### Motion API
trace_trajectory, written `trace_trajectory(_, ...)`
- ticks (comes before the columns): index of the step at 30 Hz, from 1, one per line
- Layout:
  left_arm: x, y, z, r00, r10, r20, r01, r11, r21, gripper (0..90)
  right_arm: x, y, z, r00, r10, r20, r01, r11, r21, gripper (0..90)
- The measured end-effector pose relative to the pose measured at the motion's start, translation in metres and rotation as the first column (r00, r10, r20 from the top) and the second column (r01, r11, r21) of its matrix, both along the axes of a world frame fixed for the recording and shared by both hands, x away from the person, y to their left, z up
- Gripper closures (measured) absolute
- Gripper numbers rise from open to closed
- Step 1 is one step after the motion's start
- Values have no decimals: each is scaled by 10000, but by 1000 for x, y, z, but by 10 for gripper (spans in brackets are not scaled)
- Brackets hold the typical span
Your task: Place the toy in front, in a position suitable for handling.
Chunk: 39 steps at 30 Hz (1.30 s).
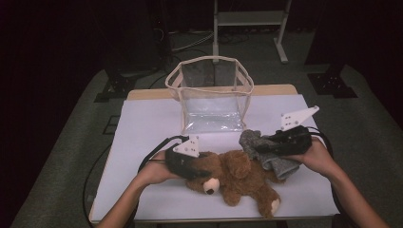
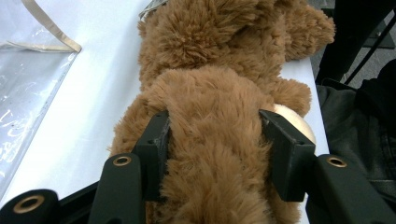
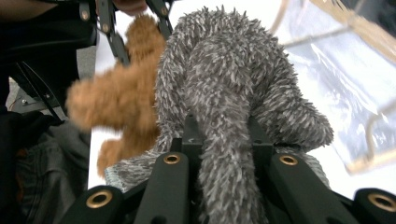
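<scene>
I have two soft things in hand. The grey fuzzy cloth [image 3: 224, 98] is pinched in my right tool [image 3: 219, 135], jaws drawn in narrow on a bunched fold of it, with the rest drooping over the jaw tips. From the high view the grey cloth [image 1: 266, 152] sits at the right of the surface [image 1: 142, 123], just beside the bear's hind end and partly lifted off the white sheet. The brown teddy bear [image 2: 210, 116] lies on its side at the near edge of the surface, head toward me, and my left tool [image 2: 215, 140] is clamped across a plush lobe of it, jaws part-way in and the fur bulging between the pads. In the high view the teddy bear [image 1: 237, 178] stretches between my two hands, and the left tool [image 1: 187, 164] is at its head end.

Beyond both stands the clear bag [image 1: 209, 95], upright, mouth open, tan trim around the rim, near the far middle of the surface.

I judge this as the step of packing the bag: both items gripped, neither yet in. The next move, as I read it, is to carry the grey cloth up over the rim and let it go inside without snagging the trim or tipping the flimsy bag, while the left tool holds the bear steady. The right tool [image 1: 280, 142] has the shorter path.
</scene>
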State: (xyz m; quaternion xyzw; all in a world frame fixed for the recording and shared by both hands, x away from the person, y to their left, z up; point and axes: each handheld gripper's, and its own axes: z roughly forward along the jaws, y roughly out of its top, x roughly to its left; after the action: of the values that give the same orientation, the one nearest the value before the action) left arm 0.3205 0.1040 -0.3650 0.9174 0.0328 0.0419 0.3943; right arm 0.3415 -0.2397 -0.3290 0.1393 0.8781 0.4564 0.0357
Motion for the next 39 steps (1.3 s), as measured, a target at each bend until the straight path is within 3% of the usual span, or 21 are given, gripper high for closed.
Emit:
trace_trajectory(6,-1,1,-1,10000,-6,41,6,10000,-32,479,8,28,1,9989,473,74,-472,9988,-155,747)
trace_trajectory(9,-1,2,-1,10000,6,2,-6,10000,-91,479,7,27,-5,9989,467,-69,-468,9988,-174,747)
trace_trajectory(15,-1,2,-1,10000,-1,25,1,10000,-27,479,-1,3,-21,9993,19,-364,-17,10000,46,747)
trace_trajectory(20,-1,2,-1,10000,14,7,-14,10000,-53,479,-17,-33,-36,9959,-621,-657,644,9974,337,747)
trace_trajectory(24,-1,0,0,10000,-19,18,19,10000,-10,479,-26,-57,-38,9914,-1060,-769,1104,9924,547,747)
trace_trajectory(27,-1,0,0,10000,-10,50,9,10000,41,479,-27,-62,-29,9917,-1123,-634,1162,9913,616,747)
trace_trajectory(32,0,0,0,10000,-18,79,17,10000,26,479,-17,-43,-5,9973,-700,-237,712,9962,507,747)
trace_trajectory(39,-1,0,1,10000,-35,77,35,10000,52,477,7,15,31,9988,457,202,-457,9990,12,747)
